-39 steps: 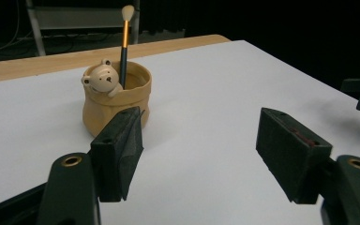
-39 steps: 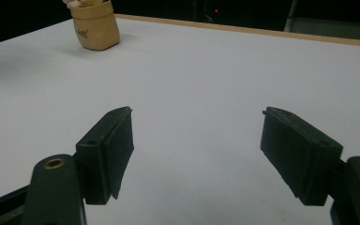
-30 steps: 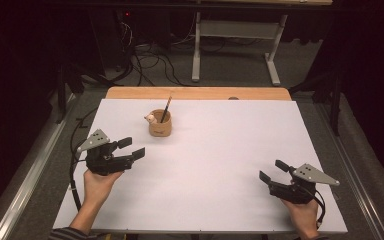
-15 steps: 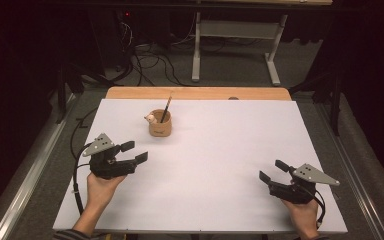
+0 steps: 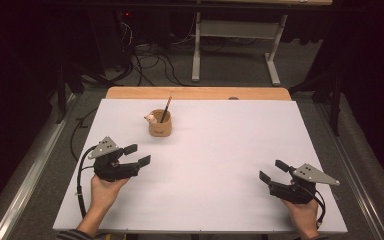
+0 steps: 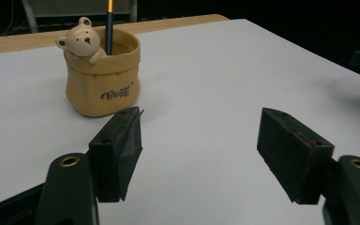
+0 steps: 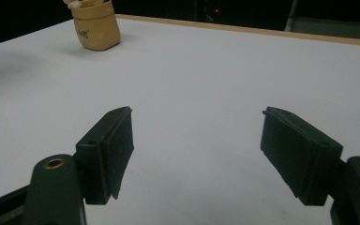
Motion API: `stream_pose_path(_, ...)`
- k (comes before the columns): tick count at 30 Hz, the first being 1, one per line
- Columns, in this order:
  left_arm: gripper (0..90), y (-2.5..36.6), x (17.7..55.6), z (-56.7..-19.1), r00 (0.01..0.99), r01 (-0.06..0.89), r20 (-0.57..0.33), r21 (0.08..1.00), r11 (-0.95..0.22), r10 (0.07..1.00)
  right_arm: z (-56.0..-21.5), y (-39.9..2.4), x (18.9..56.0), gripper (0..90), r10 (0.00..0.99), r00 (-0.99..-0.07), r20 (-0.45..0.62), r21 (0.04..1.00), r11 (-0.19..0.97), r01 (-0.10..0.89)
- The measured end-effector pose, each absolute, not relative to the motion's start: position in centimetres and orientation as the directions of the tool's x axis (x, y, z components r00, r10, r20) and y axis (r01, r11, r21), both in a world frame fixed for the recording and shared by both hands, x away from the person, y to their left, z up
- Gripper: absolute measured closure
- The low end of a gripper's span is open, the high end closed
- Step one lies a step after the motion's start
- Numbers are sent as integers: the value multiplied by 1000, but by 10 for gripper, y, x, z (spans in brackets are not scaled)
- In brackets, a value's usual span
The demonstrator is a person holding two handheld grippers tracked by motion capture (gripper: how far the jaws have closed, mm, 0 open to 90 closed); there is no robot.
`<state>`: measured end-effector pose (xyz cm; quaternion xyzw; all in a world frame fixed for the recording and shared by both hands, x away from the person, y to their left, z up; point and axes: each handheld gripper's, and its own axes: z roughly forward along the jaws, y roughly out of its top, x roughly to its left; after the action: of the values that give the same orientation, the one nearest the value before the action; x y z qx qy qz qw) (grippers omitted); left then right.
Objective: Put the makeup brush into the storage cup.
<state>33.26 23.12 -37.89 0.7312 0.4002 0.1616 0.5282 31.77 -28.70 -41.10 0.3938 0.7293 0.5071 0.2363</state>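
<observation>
Our left gripper (image 5: 136,155) hovers near the bear cup (image 5: 159,123) at the table's (image 5: 230,150) far left, jaws wide apart and empty; our right gripper (image 5: 274,171) waits well apart, also spread and empty. We judge a careless grab could tip the cup and spill its pencil (image 5: 167,108).

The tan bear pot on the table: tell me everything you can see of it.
The pot is a small tan holder shaped like a soft, wrinkled sack, seemingly ceramic, with dark script lettering on its front. A cream bear figure leans over its rim. One dark pencil with an orange band stands in it, tilted. It sits upright on the white table, toward the far left, touched by neither set of tongs.
</observation>
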Motion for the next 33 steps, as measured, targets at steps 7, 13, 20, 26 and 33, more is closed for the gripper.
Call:
stream_pose_path(7,316,231,333,-381,627,417,-189,901,-121,756,-411,-287,318,273,812,-581,49,927,181,330)
stream_pose_path(13,316,230,333,-385,626,419,-185,899,-126,757,-411,-287,318,272,812,-582,50,926,180,331)
stream_pose_path(20,316,228,333,-390,622,422,-183,897,-129,761,-411,-286,317,272,810,-584,50,927,180,329)
stream_pose_path(26,316,226,332,-393,620,427,-178,893,-139,764,-411,-286,317,272,809,-585,50,926,181,330)
stream_pose_path(33,316,226,331,-396,613,423,-166,895,-144,772,-411,-286,317,272,809,-586,51,925,182,332)
